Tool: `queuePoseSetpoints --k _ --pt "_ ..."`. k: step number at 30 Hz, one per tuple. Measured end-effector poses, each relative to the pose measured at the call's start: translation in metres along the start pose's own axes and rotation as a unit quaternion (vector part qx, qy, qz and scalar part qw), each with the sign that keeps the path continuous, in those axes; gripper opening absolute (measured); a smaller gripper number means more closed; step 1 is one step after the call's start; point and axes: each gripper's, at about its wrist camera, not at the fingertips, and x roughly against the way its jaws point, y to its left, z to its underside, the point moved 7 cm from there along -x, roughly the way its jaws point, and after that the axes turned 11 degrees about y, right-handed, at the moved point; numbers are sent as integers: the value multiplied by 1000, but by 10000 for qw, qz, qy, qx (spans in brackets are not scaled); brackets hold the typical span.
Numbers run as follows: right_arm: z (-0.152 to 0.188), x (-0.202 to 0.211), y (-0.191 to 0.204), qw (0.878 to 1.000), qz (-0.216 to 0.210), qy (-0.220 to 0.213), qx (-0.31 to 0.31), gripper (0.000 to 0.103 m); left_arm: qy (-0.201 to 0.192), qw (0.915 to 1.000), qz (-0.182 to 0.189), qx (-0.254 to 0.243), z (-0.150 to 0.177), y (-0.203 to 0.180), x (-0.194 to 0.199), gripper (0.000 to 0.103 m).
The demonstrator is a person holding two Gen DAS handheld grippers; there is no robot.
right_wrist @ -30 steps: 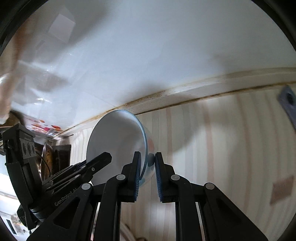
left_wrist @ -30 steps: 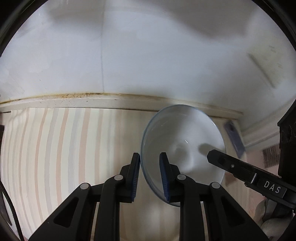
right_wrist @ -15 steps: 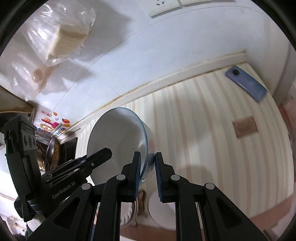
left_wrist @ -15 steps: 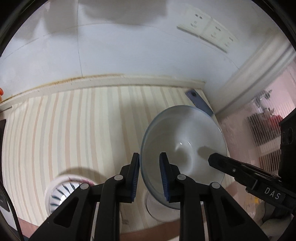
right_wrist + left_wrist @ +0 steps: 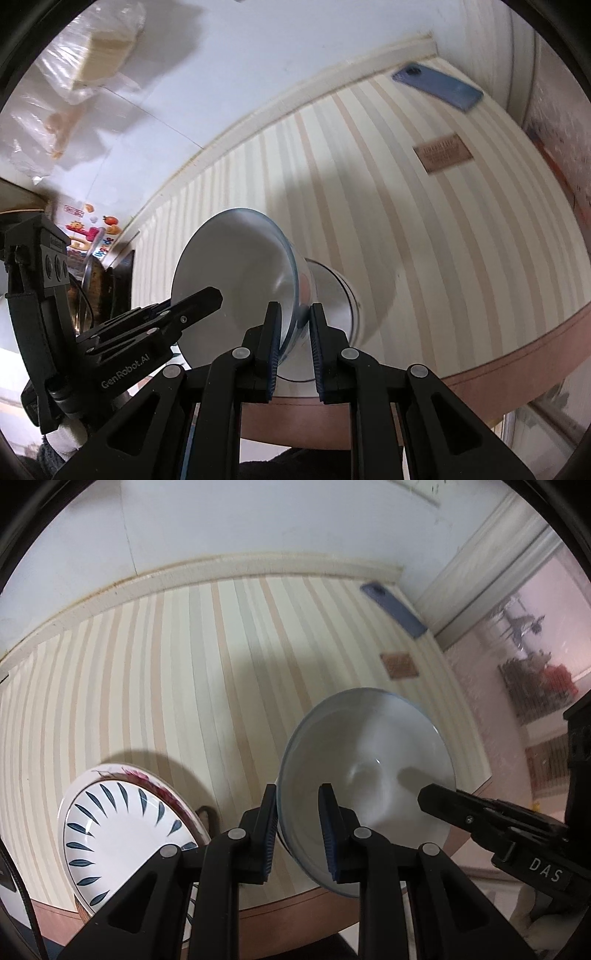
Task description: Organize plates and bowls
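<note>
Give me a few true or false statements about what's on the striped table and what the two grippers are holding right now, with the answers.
1. Both grippers pinch the rim of the same white bowl. True: the left gripper and the right gripper each clamp its rim.
2. The bowl rests flat on the striped table. False: it is held tilted above it.
3. A white plate with dark blue leaf marks lies left of the bowl in the left wrist view. True.
4. The blue phone lies at the table's near edge. False: it lies in the far corner by the wall.
5. The bowl holds food. False: it is empty.
</note>
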Motion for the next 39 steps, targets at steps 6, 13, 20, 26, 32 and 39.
queuePoseSetpoints --k 6,13,20,26,32,39 --pt "8 -21 -14 9998 102 176 -73 17 275 9995 -130 -87 9 1 -24 19" --pt "9 -31 -21 9994 200 264 -78 17 326 9988 -318 -172 12 -2 -33 19" --pt "10 -35 -20 9990 281 335 -25 17 325 9983 -451 -167 12 0 -35 19" --pt "9 -35 -20 9983 404 410 -50 17 322 9974 -598 -242 13 -2 -37 19" --pt "9 -32 -18 9979 396 474 -207 20 301 9975 -589 -250 17 -2 -26 20" --pt "20 -2 -2 9978 581 296 -75 40 -16 9983 -521 -278 26 -3 23 21"
